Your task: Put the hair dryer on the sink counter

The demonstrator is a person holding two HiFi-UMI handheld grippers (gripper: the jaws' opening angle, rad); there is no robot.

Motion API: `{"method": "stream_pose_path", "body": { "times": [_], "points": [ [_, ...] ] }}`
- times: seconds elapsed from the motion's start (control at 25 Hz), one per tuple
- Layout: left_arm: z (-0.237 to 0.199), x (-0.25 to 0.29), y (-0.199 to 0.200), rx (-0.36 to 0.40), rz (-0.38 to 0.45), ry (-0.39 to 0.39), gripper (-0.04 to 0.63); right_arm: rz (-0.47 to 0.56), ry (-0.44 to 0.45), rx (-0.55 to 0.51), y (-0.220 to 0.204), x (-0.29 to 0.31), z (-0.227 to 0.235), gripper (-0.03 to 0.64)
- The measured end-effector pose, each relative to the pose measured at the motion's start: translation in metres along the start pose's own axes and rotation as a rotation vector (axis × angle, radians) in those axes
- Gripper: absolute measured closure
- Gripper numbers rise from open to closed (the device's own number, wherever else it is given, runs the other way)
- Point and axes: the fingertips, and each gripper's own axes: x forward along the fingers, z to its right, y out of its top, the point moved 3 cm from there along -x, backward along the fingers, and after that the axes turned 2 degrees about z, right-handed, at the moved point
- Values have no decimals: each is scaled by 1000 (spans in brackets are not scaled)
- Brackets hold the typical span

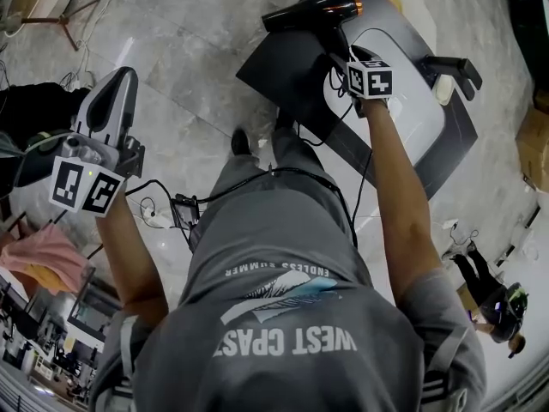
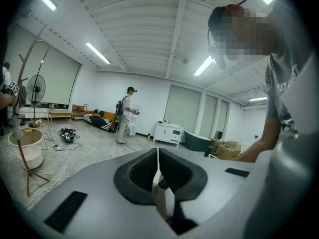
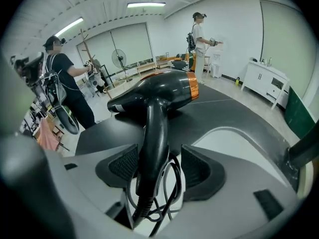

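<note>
Right gripper (image 3: 159, 166) fingers (image 3: 198, 169) stand apart, hair dryer (image 3: 160, 91) handle loose between them. Barrel at 12 o'clock over dark worktop (image 3: 234, 114); resting or hovering, unclear. Left gripper (image 2: 158, 172) fingers together, empty, at 9 o'clock. Judged: placement done or nearly.

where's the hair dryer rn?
Head view, upper middle: the hair dryer is over the dark sink counter, beside the white basin. Its handle runs between the open tongs of the right gripper.
</note>
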Motion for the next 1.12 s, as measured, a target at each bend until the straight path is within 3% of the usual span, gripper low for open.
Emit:
{"method": "stream_pose_path", "body": {
  "times": [0.6,0.8,1.0,1.12],
  "points": [
    [5,-36,18,34,83,1,569,153,-13,-32,58,-74,-20,334],
    [4,-47,27,42,107,-6,569,274,24,-32,96,-120,-44,428],
    [6,-64,35,59,139,-20,569,428,104,-61,131,-180,-90,548],
    [6,-72,40,71,153,-31,569,489,131,-97,146,-214,-120,586]
  ]
}}
